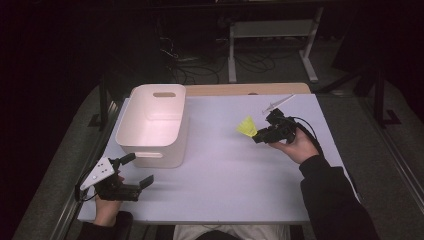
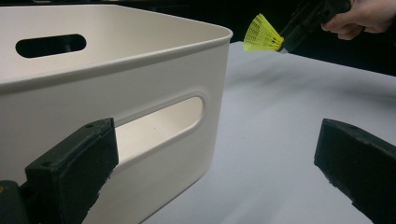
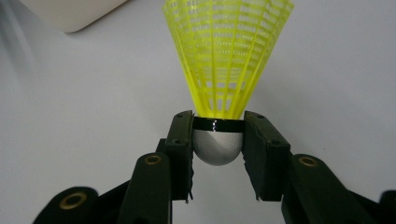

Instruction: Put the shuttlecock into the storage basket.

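A yellow plastic shuttlecock is gripped at its white rounded cork base by the right gripper, the two black pads being pressed against opposite sides of the base just below the black band. The skirt is pointed away from the jaws. In the high view, the shuttlecock is held above the table, toward its far right corner, with the skirt directed toward the white plastic bin. The bin is placed at the far left part of the table, near the left edge, and is seen to be empty. The left gripper is held near the near left corner, just beside the bin's near wall; its jaws are spread wide and nothing is between them. A thin pale object lies at the far right edge; its nature cannot be told.
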The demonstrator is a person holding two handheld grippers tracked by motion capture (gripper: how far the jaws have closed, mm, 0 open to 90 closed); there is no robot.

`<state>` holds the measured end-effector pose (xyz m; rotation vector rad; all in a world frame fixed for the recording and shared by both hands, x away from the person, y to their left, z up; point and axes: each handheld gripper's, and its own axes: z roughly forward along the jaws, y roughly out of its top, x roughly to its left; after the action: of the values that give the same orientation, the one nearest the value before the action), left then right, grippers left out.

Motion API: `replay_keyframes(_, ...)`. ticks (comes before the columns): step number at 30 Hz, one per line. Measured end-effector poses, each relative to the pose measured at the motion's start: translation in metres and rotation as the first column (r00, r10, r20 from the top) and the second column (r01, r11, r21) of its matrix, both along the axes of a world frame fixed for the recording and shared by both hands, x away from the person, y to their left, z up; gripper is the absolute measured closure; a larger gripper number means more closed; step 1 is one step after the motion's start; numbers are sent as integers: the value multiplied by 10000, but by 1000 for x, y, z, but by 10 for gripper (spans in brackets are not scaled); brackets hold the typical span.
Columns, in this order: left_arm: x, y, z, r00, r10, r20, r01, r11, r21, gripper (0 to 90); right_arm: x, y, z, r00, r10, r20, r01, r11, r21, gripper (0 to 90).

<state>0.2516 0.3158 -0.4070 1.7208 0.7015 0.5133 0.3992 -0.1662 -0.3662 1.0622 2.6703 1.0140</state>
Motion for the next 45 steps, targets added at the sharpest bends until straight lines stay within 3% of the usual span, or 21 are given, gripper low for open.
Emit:
replay_keyframes(14,0,0,0,10000,5,-11,-5,10000,-7,0,-7,11,18,9988,318,367,-319,9995,24,631)
replay_keyframes(45,0,0,0,10000,0,-14,0,10000,-13,0,-5,32,51,9937,787,795,-794,9968,48,631)
